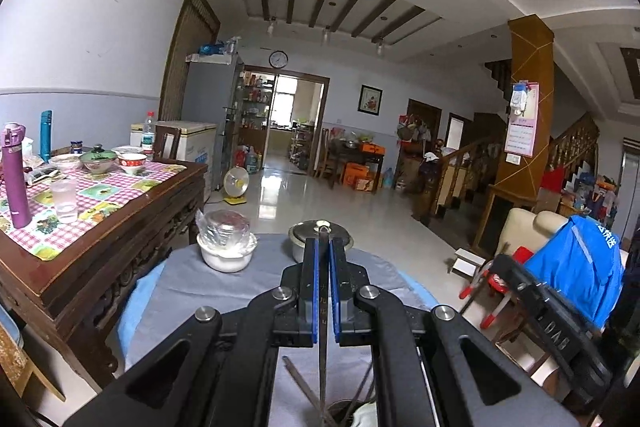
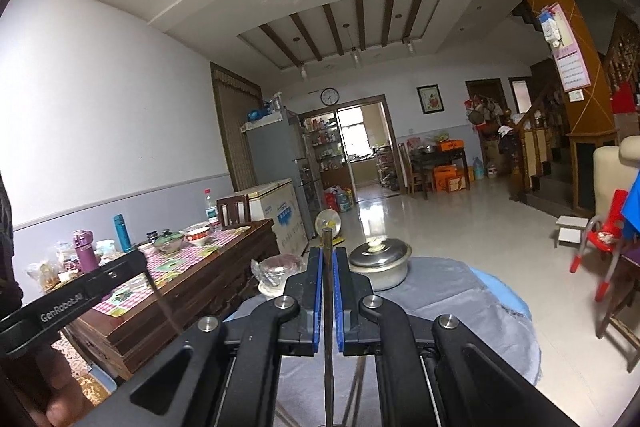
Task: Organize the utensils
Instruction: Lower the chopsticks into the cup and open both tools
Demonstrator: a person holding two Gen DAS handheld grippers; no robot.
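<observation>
left wrist view: left gripper (image 1: 324, 247) raised above a round table (image 1: 224, 291) draped in grey cloth, blue pads (image 1: 315, 291) drawn together on a thin dark chopstick (image 1: 323, 327); long axis of the stick in line with the fingers, far tip just past the fingertips over the lidded metal pot (image 1: 320, 241), near end trailing down below the gripper body toward a dark round holder (image 1: 344, 411) at the bottom edge, with several more sticks (image 1: 300, 383) fanning up from there, tilted and crossing. right wrist view: right gripper (image 2: 328, 259) likewise closed on a second chopstick (image 2: 328, 339), same alignment, tip proud of the fingertips, lower end out of sight below the frame; left gripper's body visible at the left edge (image 2: 76, 303), so both tools side by side at similar height over the near part of the table. holder directly beneath and behind both grippers, hence judged equally near to either; coming move judged to turn on keeping each stick near upright along its own axis while lowering it toward, or lifting it clear of, the holder. appearance of sticks: slender, straight, dark brown to grey, faint markings on the left one, material not certain. white bowl under a plastic-wrapped dish (image 1: 226, 247) beside the pot; wooden side table (image 1: 104, 223) with checked cloth to the left.
</observation>
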